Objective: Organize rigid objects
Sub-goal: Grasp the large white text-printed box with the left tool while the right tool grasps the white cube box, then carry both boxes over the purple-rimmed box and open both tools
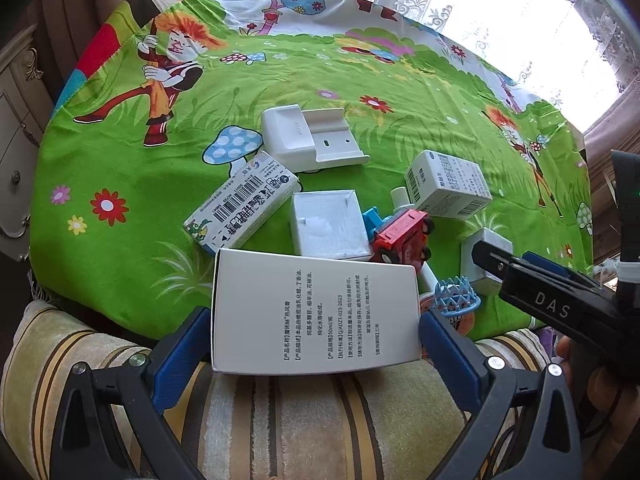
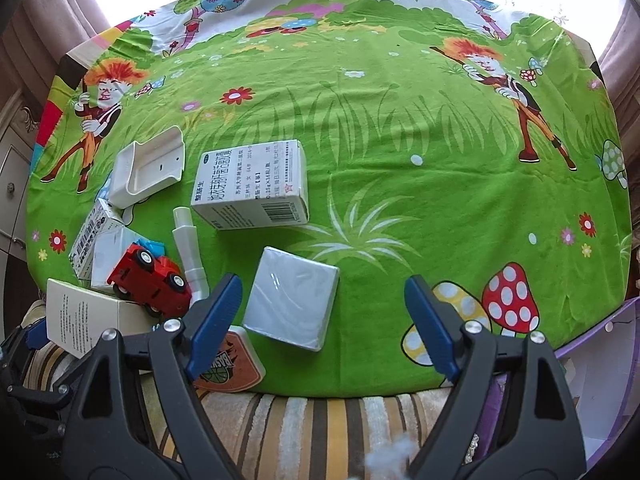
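- Green cartoon cloth covers the bench [image 2: 400, 140]; judging by the scatter, sorting is barely begun and no tidy group shows.
- Left gripper [image 1: 316, 336] is clamped on one tall white printed box [image 1: 316, 308], held over the near edge.
- Ahead of it, left to right: one barcoded carton [image 1: 240, 204], one white holder [image 1: 312, 140], one open white tray [image 1: 328, 228], one red toy truck [image 1: 400, 240], one medicine box [image 1: 448, 184].
- Right gripper [image 2: 324, 312] stands wide, holding nothing; one wrapped white square box [image 2: 292, 300] lies between its fingers, untouched.
- One white tube [image 2: 188, 248] and one orange tin [image 2: 232, 364] lie just left of it.
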